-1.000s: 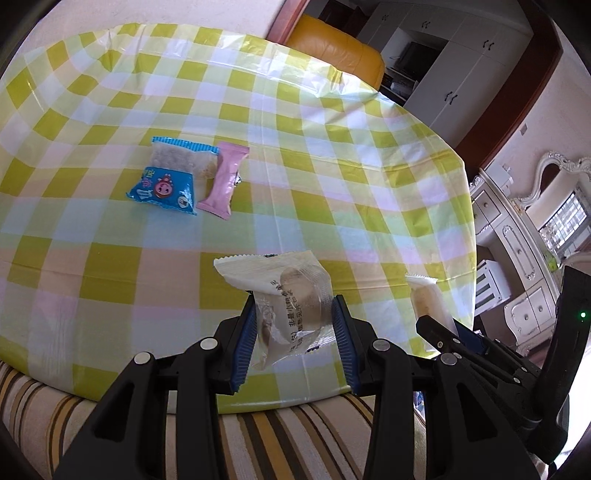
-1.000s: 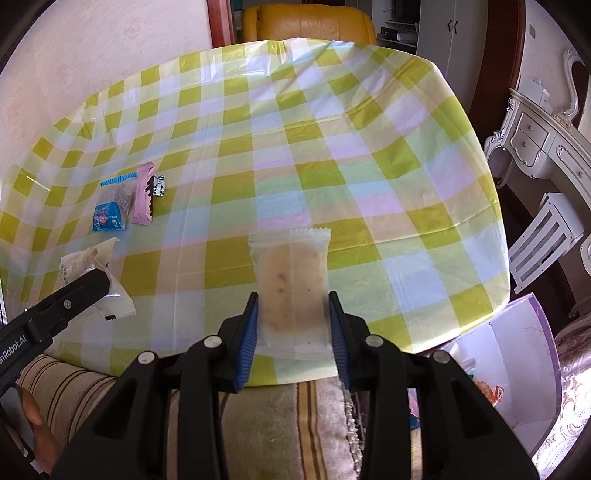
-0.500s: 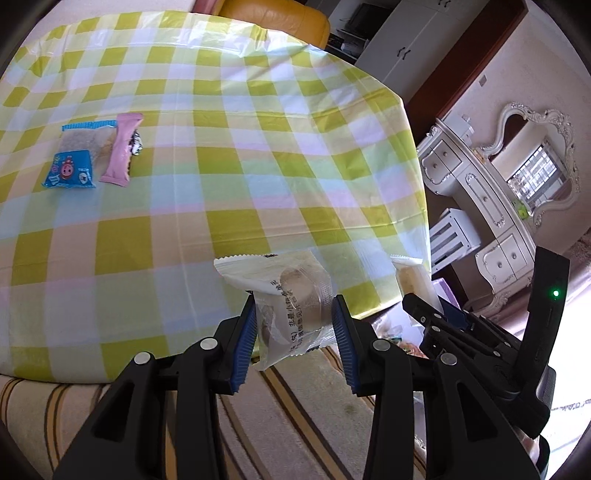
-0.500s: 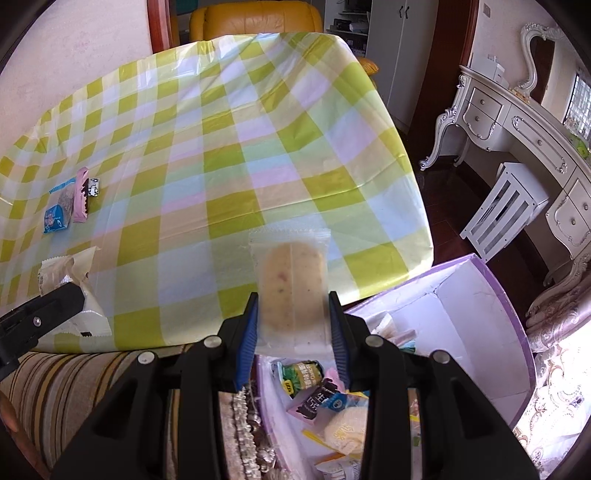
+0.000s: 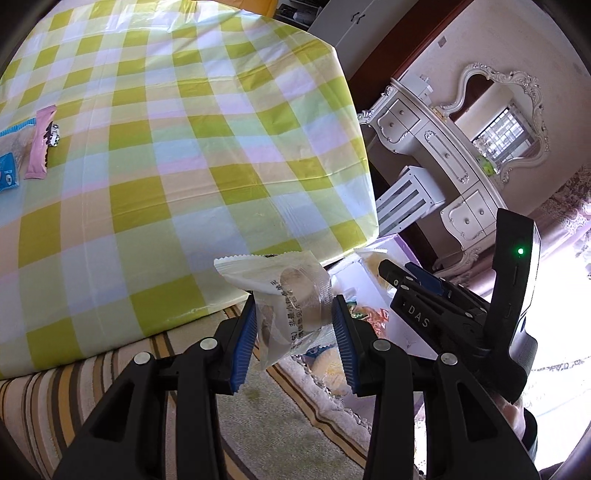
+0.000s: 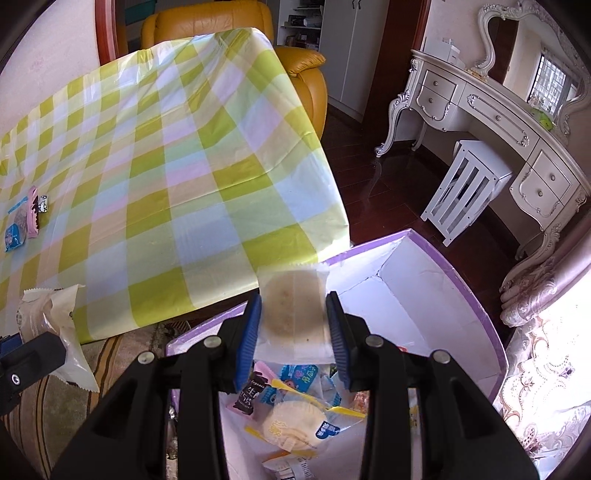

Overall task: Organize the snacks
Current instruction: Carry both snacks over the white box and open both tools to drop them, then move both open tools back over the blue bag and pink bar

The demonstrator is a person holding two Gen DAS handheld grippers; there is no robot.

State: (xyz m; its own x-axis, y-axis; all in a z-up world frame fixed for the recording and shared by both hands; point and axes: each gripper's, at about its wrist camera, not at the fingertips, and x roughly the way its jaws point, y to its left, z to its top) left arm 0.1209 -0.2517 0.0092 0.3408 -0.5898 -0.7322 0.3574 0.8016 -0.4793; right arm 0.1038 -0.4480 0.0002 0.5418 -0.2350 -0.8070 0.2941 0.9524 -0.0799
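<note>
My left gripper (image 5: 295, 325) is shut on a clear-wrapped round pastry (image 5: 291, 295), held off the table's near edge above a striped rug. My right gripper (image 6: 293, 321) is shut on a flat brown cake in a clear wrapper (image 6: 293, 314), held over an open white box with purple rim (image 6: 424, 295) that holds several snack packs (image 6: 291, 417). On the checked tablecloth (image 6: 184, 184) a pink bar (image 6: 33, 214) and a blue-and-white pack (image 6: 16, 229) lie at the far left; both also show in the left wrist view, the pink bar (image 5: 40, 147) beside the blue pack (image 5: 9, 162).
The box stands on the floor to the right of the table. A white stool (image 6: 465, 192) and an ornate white dresser (image 6: 498, 122) stand beyond it. An orange armchair (image 6: 229, 26) is behind the table. A striped rug (image 5: 110, 369) lies under the left gripper.
Both grippers have swung right, off the table's edge. The right one now hangs over the open box, and the left one has followed beside it. Both snacks stay held.
</note>
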